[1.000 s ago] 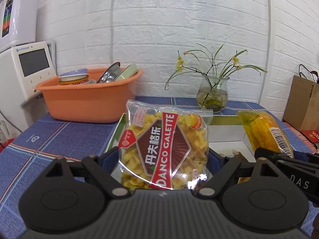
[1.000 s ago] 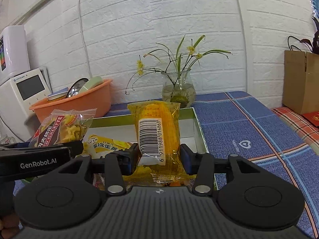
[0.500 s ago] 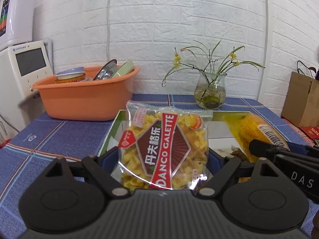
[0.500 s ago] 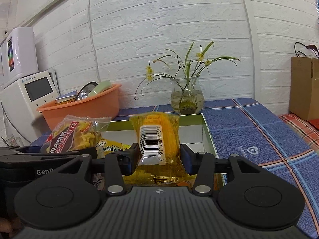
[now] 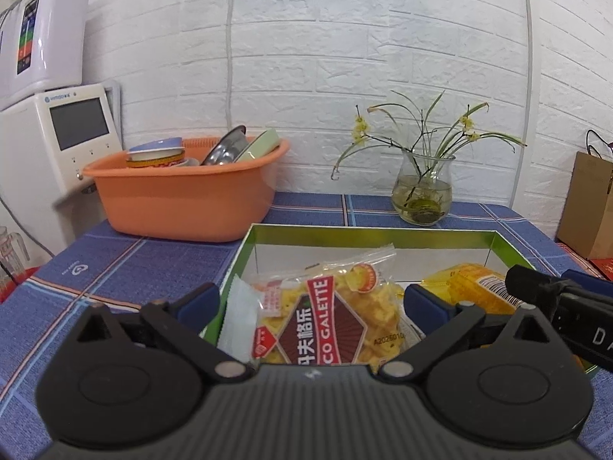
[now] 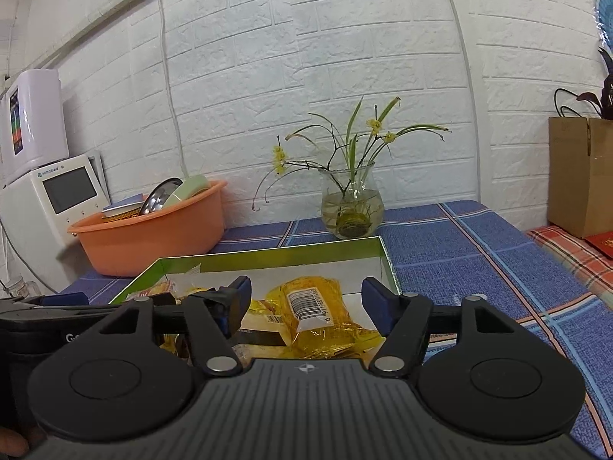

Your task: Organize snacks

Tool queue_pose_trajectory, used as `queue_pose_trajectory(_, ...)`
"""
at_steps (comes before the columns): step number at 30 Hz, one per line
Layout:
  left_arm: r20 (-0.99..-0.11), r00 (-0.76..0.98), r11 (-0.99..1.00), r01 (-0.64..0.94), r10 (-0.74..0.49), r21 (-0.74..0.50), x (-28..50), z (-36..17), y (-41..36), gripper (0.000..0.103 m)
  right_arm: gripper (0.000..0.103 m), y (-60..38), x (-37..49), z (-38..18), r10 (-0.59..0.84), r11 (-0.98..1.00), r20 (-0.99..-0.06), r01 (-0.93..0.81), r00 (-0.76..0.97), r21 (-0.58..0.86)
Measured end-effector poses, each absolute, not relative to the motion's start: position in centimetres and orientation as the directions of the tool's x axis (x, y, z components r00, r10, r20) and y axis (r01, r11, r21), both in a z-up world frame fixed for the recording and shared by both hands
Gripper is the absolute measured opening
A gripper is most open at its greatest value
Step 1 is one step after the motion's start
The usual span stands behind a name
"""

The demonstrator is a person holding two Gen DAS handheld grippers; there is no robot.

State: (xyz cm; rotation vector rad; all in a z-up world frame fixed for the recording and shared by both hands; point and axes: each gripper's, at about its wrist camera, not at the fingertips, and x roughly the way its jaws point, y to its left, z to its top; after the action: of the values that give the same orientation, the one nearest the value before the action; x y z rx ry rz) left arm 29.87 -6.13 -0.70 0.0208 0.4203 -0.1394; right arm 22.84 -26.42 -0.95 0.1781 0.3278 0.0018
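1. Left wrist view: we look along the left gripper (image 5: pixel 312 301), whose jaws are opening; they stand wide, and the blue pads (image 5: pixel 421 303) do not press on anything.
2. Between the pads, and clear of both, the bag of crackers (image 5: pixel 329 326) lies in the green box (image 5: pixel 367 230), its red and brown label facing up and its clear sealed edge toward the far wall of the box.
3. A white packet (image 5: pixel 239 318) lies just beside the bag of crackers, against the near left wall of the box.
4. At the right of this view we see the yellow snack pack (image 5: pixel 471 291) in the box and, just in front of it, the black arm of the right gripper.
5. Right wrist view: the right gripper (image 6: pixel 306 301) also has its jaws opening and stands wide, its pads apart from the yellow snack pack (image 6: pixel 310 310), which lies in the green box (image 6: pixel 276 258) with its barcode up, on top of other yellow wrappers.
6. The box sits on the blue checked tablecloth (image 6: pixel 459 245).
7. Behind the box stand an orange basin (image 5: pixel 184 199) holding dishes and a glass vase (image 5: pixel 421 195) with thin green stems and small yellow flowers.
8. A white appliance with a dark screen (image 5: pixel 57 142) stands to the left of the basin, and a brown paper bag (image 6: pixel 582 176) stands at the far right.
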Motion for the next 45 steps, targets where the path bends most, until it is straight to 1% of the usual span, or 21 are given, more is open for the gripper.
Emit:
queue_pose_trajectory(7,-0.399,0.914,0.996,0.093,-0.078,0.018,29.3,0.2,-5.8,0.102,0.103,-26.8,22.8,-0.7,0.027,0.981,-0.319,0.036,0.947,0.189)
queue_pose_trajectory(10,-0.43,0.897,0.993,0.116,-0.1,0.013,29.2,0.6,-5.6,0.102,0.103,-26.8,22.7,-0.6,0.026,0.98,-0.314,0.037,0.949,0.193)
queue_pose_trajectory(15,-0.433,0.896,0.993,0.12,-0.104,0.01,28.6,1.2,-5.6,0.103,0.103,-26.6,22.2,0.0,0.014,0.982,-0.304,0.044,0.953,0.183)
queue_pose_trajectory(21,-0.379,0.923,0.994,0.094,-0.068,0.051,25.9,2.1,-5.0,0.103,0.103,-26.2,20.4,1.9,-0.023,0.982,-0.281,0.074,0.959,0.173)
queue_pose_trajectory(24,-0.359,0.932,0.994,0.079,-0.048,0.071,23.7,2.2,-3.9,0.103,0.103,-25.6,18.2,2.4,-0.034,0.987,-0.275,0.075,0.961,0.142)
queue_pose_trajectory(26,-0.357,0.933,0.996,0.073,-0.047,0.059,22.1,2.3,-3.1,0.103,0.103,-25.1,16.5,2.5,-0.047,0.992,-0.284,0.079,0.958,0.103)
queue_pose_trajectory(28,-0.357,0.932,0.996,0.082,-0.063,0.037,20.4,2.5,-2.5,0.103,0.103,-24.8,14.3,2.5,-0.07,0.991,-0.286,0.1,0.956,0.092)
queue_pose_trajectory(31,-0.344,0.936,0.996,0.086,-0.07,0.033,17.4,2.4,-1.9,0.103,0.103,-24.8,10.7,2.2,-0.08,0.983,-0.289,0.123,0.954,0.134)
queue_pose_trajectory(35,-0.323,0.947,0.995,0.038,-0.008,0.088,13.3,1.7,-1.9,0.103,0.103,-25.2,6.6,1.1,-0.097,0.962,-0.315,0.17,0.944,0.213)
queue_pose_trajectory(37,-0.31,0.951,0.995,0.041,-0.01,0.091,11.3,1.1,-1.7,0.103,0.103,-25.2,4.9,0.4,-0.109,0.956,-0.329,0.19,0.938,0.224)
queue_pose_trajectory(40,-0.332,0.943,0.998,0.039,-0.022,0.042,9.4,0.6,-1.4,0.103,0.103,-24.5,3.5,-0.3,-0.147,0.954,-0.356,0.227,0.923,0.196)
queue_pose_trajectory(42,-0.36,0.933,0.999,0.036,-0.029,0.011,8.9,0.1,-1.2,0.103,0.103,-23.9,2.7,-0.6,-0.164,0.958,-0.356,0.234,0.92,0.164)
queue_pose_trajectory(45,-0.409,0.912,0.999,0.04,-0.027,0.023,8.6,-0.8,-1.5,0.103,0.103,-22.9,2.2,-0.9,-0.176,0.966,-0.353,0.231,0.919,0.119)
